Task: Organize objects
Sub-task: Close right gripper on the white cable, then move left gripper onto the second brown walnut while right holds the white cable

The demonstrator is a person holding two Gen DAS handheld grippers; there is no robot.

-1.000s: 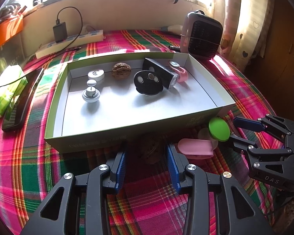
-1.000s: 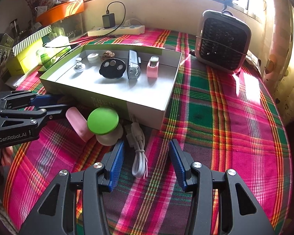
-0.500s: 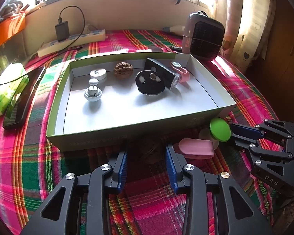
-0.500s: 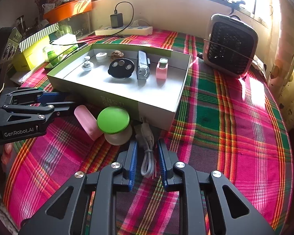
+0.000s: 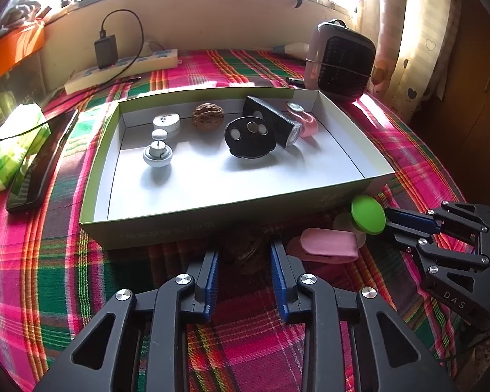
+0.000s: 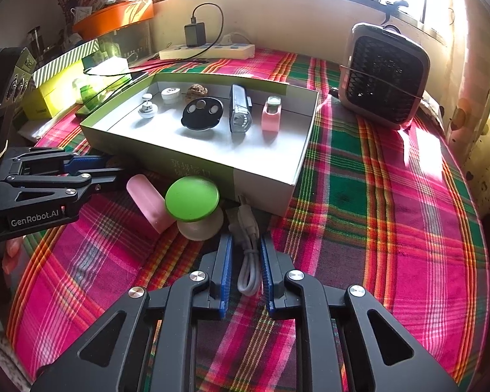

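Six small items already sit in the box (image 5: 232,219); my right gripper (image 6: 245,248) has just clamped the white cable (image 6: 249,254); my left gripper (image 5: 245,254) has been narrowing around a walnut (image 5: 245,251), contact unclear; pink case (image 6: 148,204) and green-topped piece (image 6: 192,199) await.

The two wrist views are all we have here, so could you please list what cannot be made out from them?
- Left wrist view: the dark object between the left gripper jaws sits in the box's shadow; what it is, and whether the pads press it, is unclear.
- Right wrist view: the printing on the box front is too faint to read.
- Right wrist view: the white cable's near loop is hidden behind the right gripper jaws.
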